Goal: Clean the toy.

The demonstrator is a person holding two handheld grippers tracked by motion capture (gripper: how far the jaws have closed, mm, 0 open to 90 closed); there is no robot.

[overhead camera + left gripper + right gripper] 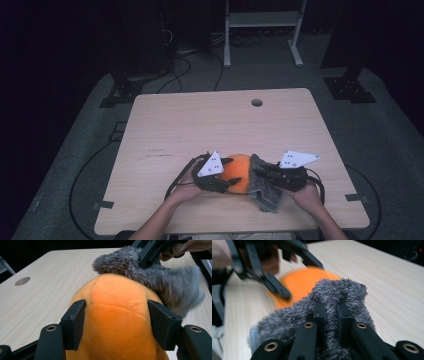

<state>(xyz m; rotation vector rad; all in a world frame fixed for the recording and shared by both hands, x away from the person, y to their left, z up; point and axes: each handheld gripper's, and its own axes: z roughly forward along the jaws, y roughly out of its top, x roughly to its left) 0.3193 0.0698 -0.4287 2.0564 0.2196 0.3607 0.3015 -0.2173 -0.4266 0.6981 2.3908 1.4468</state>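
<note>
While we worked near the front edge of the wooden table (200, 120), the left gripper (115, 322) clamped the orange plush toy (115, 315) between its jaws. Our right gripper (331, 312) was pinched tight on the grey fuzzy cloth (342, 292), which lay draped against the toy's right side. Beyond them the tabletop stretched bare toward the round cable hole (257, 102) by the far edge.

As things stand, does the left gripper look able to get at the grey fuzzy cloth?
Probably not yet: the left gripper is clamped on the orange plush toy, and the right gripper already pinches the grey fuzzy cloth.
</note>
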